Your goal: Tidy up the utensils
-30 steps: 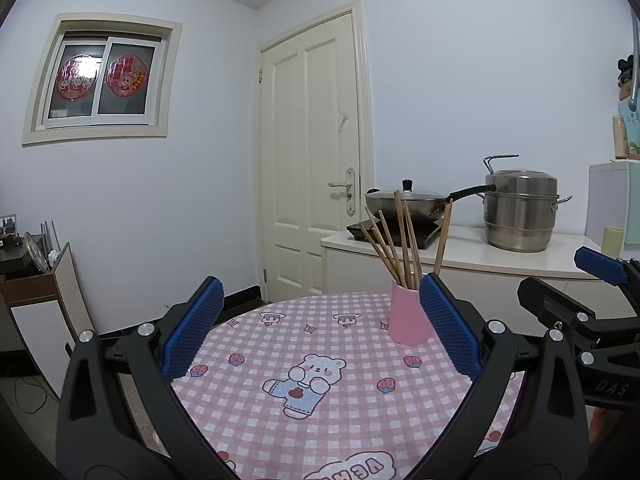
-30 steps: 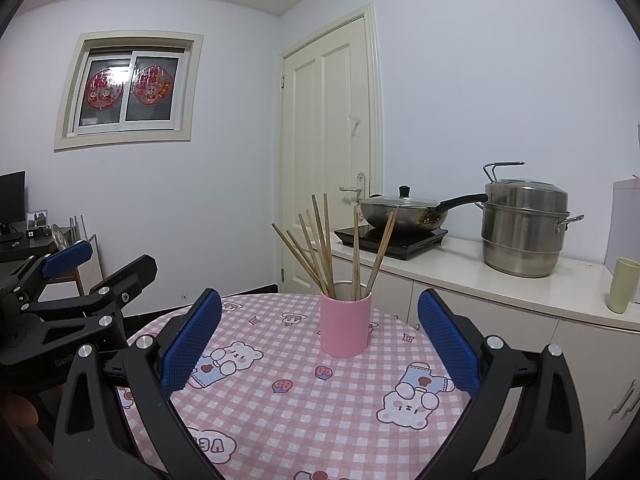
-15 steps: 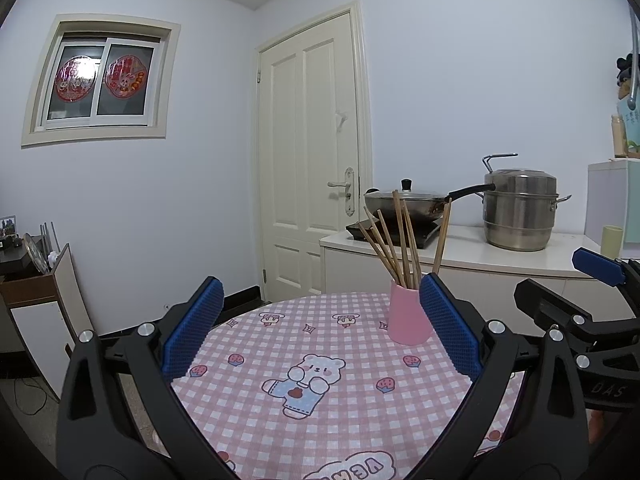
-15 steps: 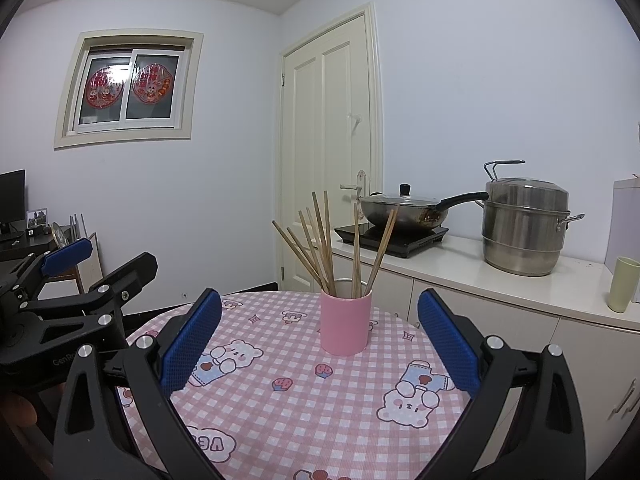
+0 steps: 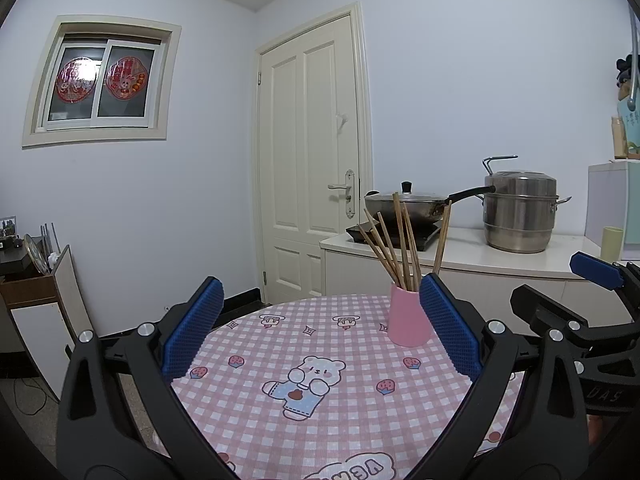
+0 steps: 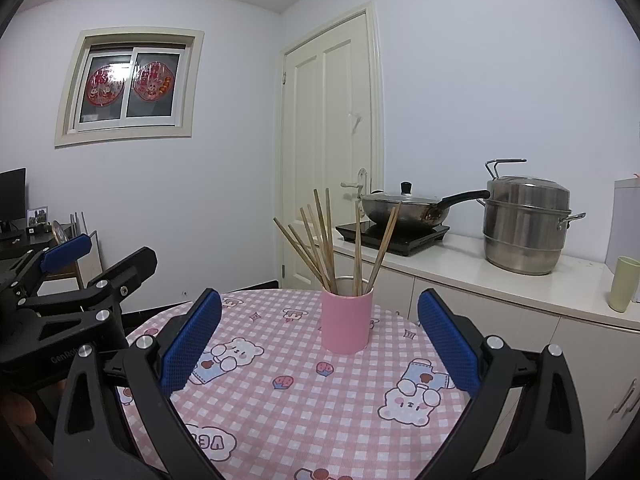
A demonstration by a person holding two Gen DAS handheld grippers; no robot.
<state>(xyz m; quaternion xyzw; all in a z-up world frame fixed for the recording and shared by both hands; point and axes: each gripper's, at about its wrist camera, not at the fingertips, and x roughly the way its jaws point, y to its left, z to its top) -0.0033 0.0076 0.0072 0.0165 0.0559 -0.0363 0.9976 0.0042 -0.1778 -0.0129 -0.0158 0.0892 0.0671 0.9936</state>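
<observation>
left claw [image 5: 320, 328] wide open, empty, blue ribbed pads clear of everything. right claw [image 6: 320, 332] likewise wide open, holding nothing. both hover above the round tabletop [image 6: 280, 408] with its pink checked, bear-printed cloth. pink cylindrical cup [image 6: 346, 320] stands upright on the cloth, between the right pads; thin wooden chopsticks [image 6: 320, 248] fan out of it.

The left gripper's pad hides the pink cup's [image 5: 408, 320] right side; the chopsticks' [image 6: 324, 248] lower ends sit unseen inside it.
</observation>
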